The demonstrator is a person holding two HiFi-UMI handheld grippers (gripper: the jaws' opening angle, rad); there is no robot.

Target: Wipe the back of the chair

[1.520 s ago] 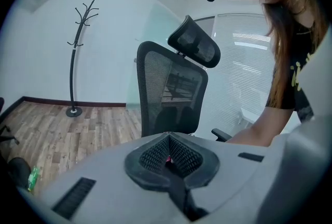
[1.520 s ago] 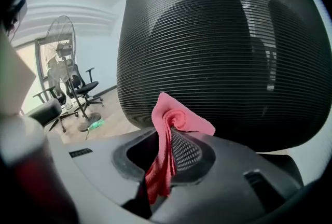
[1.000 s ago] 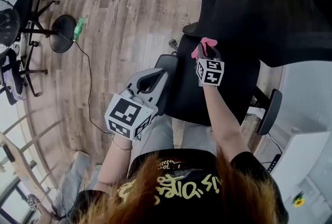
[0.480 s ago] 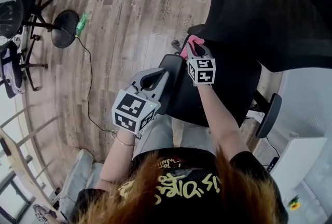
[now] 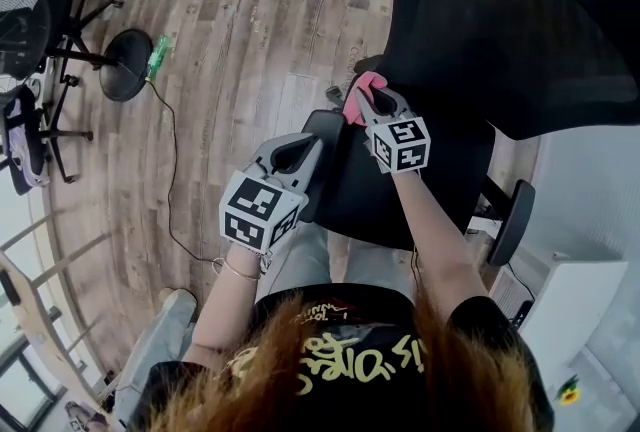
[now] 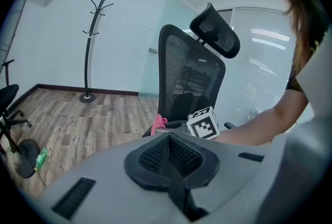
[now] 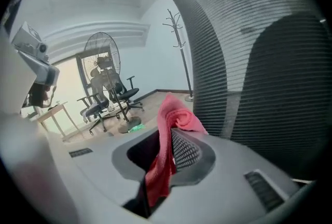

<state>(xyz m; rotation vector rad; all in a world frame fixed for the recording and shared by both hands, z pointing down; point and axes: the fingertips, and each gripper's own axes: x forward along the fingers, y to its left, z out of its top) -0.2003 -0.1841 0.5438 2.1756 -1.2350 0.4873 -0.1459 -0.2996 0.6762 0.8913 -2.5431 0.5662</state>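
Note:
A black mesh office chair fills the head view's upper right, with its back point(image 5: 500, 30) above the seat point(image 5: 400, 190). My right gripper point(image 5: 372, 102) is shut on a pink cloth point(image 5: 356, 98) and holds it against the lower left edge of the chair back. In the right gripper view the pink cloth point(image 7: 167, 135) bunches between the jaws, right beside the mesh back point(image 7: 254, 67). My left gripper point(image 5: 305, 146) hangs shut and empty by the chair's left armrest point(image 5: 328, 170). The left gripper view shows the chair back point(image 6: 189, 78), headrest point(image 6: 215, 33) and cloth point(image 6: 160, 123) ahead of it.
A floor fan point(image 5: 22, 30) with a round base point(image 5: 125, 65), a green bottle point(image 5: 155, 55) and a trailing cable point(image 5: 172, 180) lie on the wood floor at left. White furniture point(image 5: 570, 300) stands at lower right. A coat stand point(image 6: 96, 41) stands by the far wall.
My right gripper has carried the pink cloth a little left along the lower edge of the chair back. The left gripper has hardly moved.

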